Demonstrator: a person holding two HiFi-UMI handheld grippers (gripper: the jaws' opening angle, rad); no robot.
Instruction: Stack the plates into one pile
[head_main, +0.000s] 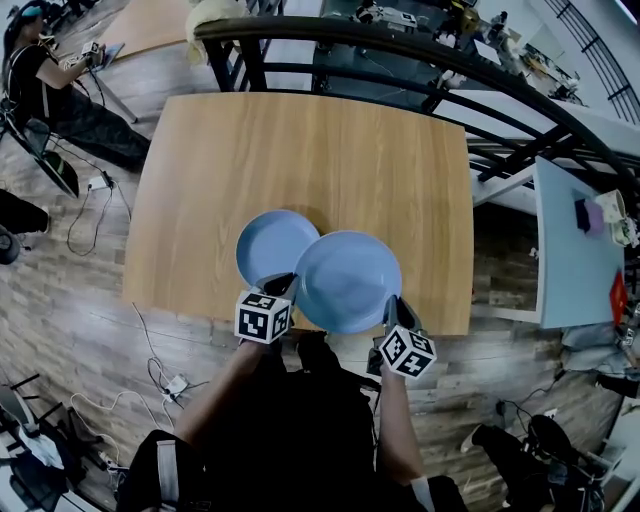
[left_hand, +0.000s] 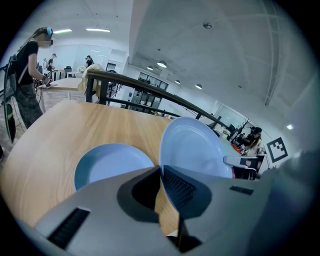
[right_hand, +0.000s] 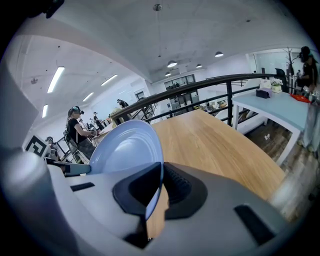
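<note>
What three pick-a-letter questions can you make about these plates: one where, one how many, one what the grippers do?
1. Where does the lower plate lie? A wooden table B floor C chair
2. How many blue plates? A one B two C four
3. The left gripper and right gripper are: A open, empty B resting on the table C shut on the lifted plate
Answers: A, it lies flat on the wood; B, one lies, one is lifted; C, both gripper views show its rim pinched.

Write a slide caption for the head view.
Left gripper and right gripper clamp opposite sides of a blue plate above the table, beside a second plate lying flat.
</note>
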